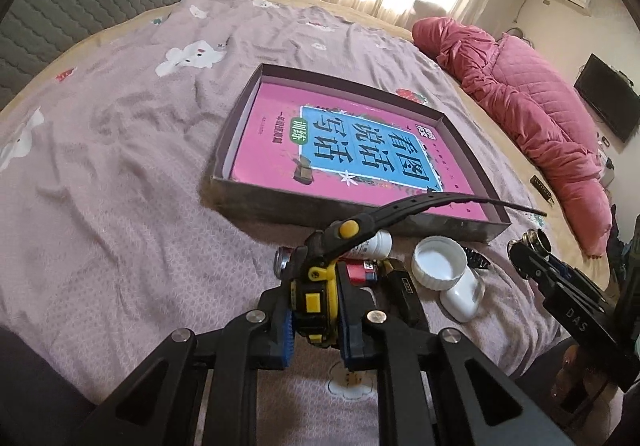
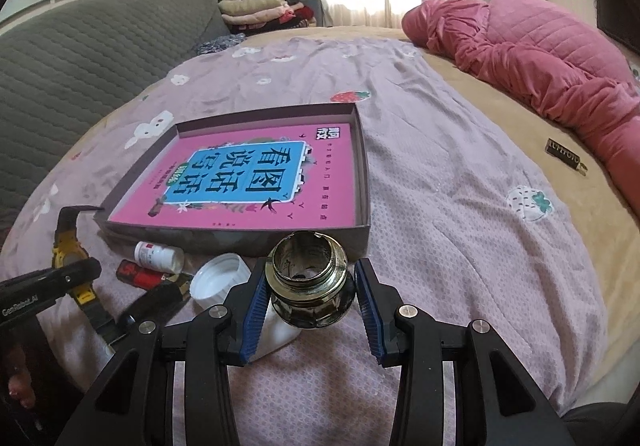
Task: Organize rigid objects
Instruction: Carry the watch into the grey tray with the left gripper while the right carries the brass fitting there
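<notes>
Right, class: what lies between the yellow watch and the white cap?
A small red object and a black oblong object lie on the bedspread between them, seen in both wrist views.

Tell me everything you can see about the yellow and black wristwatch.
The yellow and black wristwatch looks like plastic, with a yellow case, yellow side buttons and a black perforated strap. The left gripper is shut on its case, blue pads pressing both sides. One strap end arches forward toward the shallow brown cardboard box; the other hangs below in the right wrist view. Its dial is unreadable.
</notes>
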`<state>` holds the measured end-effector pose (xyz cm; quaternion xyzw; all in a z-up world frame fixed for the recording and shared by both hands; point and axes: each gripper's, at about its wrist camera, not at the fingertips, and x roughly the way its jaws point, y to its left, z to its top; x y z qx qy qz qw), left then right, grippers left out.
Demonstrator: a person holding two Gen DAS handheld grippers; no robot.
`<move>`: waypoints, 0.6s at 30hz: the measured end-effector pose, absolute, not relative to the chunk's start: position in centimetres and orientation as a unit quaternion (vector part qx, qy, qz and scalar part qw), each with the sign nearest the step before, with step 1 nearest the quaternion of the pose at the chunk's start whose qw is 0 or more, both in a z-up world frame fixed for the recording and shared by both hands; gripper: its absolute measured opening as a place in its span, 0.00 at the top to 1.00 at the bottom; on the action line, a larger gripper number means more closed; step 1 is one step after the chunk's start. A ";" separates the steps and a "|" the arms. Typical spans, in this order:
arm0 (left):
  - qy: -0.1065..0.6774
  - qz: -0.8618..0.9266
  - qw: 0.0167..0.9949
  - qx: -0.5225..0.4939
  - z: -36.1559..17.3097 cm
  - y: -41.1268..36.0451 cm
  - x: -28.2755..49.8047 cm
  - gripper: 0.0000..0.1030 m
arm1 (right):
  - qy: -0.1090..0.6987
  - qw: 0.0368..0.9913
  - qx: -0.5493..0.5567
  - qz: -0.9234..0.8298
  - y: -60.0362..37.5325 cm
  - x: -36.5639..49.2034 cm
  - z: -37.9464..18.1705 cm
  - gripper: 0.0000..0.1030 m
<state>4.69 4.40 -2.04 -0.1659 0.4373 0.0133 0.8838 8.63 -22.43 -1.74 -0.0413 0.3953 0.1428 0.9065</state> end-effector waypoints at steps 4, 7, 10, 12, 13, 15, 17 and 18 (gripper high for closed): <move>0.426 0.015 0.889 -0.165 -1.5 4.5 4.3 0.84 | 0.387 0.909 -0.042 0.146 -22.4 8.4 -1.4 0.58; 0.415 0.016 0.895 -0.163 -1.1 4.6 4.2 0.84 | 0.378 0.913 -0.041 0.150 -22.4 8.2 -0.9 0.58; 0.405 0.018 0.899 -0.165 -0.7 5.0 4.3 0.84 | 0.371 0.916 -0.038 0.152 -22.3 8.2 -0.4 0.58; 0.398 0.021 0.901 -0.170 -0.5 5.4 4.4 0.84 | 0.367 0.917 -0.036 0.152 -22.4 8.2 -0.2 0.58; 0.395 0.022 0.902 -0.173 -0.4 5.6 4.5 0.84 | 0.366 0.917 -0.035 0.153 -22.4 8.2 -0.1 0.58; 0.387 0.026 0.904 -0.179 -0.2 6.1 4.7 0.84 | 0.362 0.919 -0.034 0.154 -22.3 8.3 0.1 0.58; 0.378 0.029 0.906 -0.186 0.0 6.6 4.9 0.84 | 0.359 0.920 -0.035 0.156 -22.1 8.3 0.3 0.58; 0.374 0.033 0.907 -0.189 0.2 6.9 5.0 0.84 | 0.358 0.920 -0.035 0.157 -22.0 8.4 0.4 0.58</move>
